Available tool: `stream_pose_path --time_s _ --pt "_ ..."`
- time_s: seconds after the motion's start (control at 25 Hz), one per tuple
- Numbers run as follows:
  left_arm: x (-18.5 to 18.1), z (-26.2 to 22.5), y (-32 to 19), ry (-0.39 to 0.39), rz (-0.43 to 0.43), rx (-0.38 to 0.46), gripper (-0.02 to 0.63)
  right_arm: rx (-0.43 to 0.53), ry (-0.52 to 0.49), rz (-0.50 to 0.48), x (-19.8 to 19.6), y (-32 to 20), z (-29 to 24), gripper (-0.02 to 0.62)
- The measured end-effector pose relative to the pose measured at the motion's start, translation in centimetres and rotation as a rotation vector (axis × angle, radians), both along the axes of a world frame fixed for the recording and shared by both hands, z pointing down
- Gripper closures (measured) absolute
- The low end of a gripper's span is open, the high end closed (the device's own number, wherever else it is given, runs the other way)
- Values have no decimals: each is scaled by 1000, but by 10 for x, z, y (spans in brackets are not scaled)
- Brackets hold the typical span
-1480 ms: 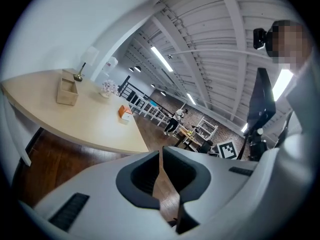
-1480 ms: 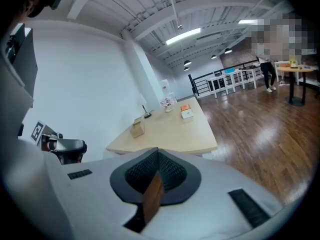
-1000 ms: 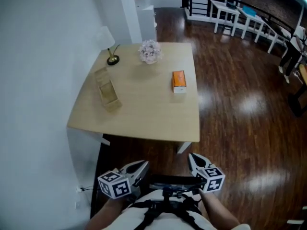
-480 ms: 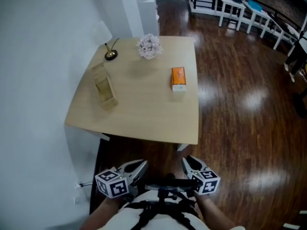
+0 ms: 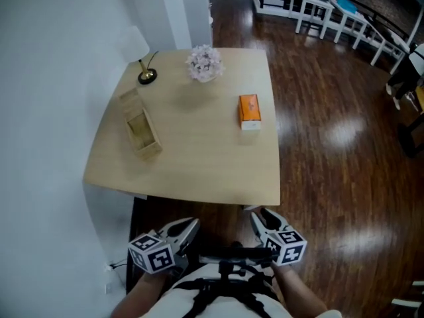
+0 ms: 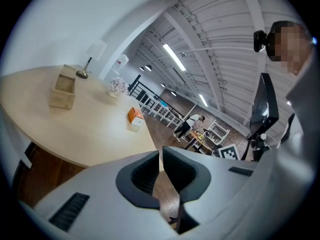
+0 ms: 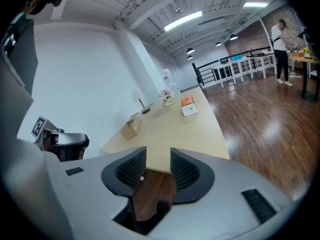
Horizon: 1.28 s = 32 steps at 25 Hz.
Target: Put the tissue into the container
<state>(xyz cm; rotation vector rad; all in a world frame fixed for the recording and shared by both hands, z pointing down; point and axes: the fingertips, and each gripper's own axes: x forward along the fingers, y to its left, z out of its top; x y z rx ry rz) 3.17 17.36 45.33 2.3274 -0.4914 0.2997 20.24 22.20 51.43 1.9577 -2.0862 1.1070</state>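
Pale worktop (image 5: 199, 164) inspected: tissue box (image 5: 249, 110) is judged light and crushable, best gripped across its long sides. Left tool (image 5: 191, 225) is closed and empty; right tool (image 5: 257, 217) jaws have just been opening, nothing between.

The near half of the table (image 5: 199, 167) lies bare. Farther back stand the wooden container (image 5: 140, 132) left, the tissue box (image 5: 249, 110) right, flowers (image 5: 203, 63) and what seems a lamp (image 5: 147, 77) rearmost.

Bright, even light from ceiling strips (image 7: 182, 20) (long white tubes). Pale glare patches lie on the wood floor (image 5: 341, 134), and shadows on the table (image 5: 199, 164) are soft. Both gripper views bulge, corners black, and the left gripper (image 6: 160, 151) looks warped.
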Motion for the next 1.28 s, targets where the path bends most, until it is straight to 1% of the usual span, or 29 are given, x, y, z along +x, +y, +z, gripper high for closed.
stream_pose_path --time_s 0.12,0.4,0.6,0.8,1.08,1.28 --pt "-11 1 -31 6 21 9 589 -3 8 33 -12 -23 -1 453" --pt "-43 -4 -94 31 104 7 589 -2 28 103 -46 -79 -13 453" --pt "-63 -5 -122 38 169 -5 589 8 35 174 -63 -108 -19 453" --pt "-84 -2 -144 24 220 -1 589 8 54 236 -77 -127 -22 453" --pt "-92 -1 -166 7 239 13 589 -7 72 277 -77 -138 -22 453" --pt "-86 2 -178 -20 225 25 589 -12 71 263 -68 -152 -17 453"
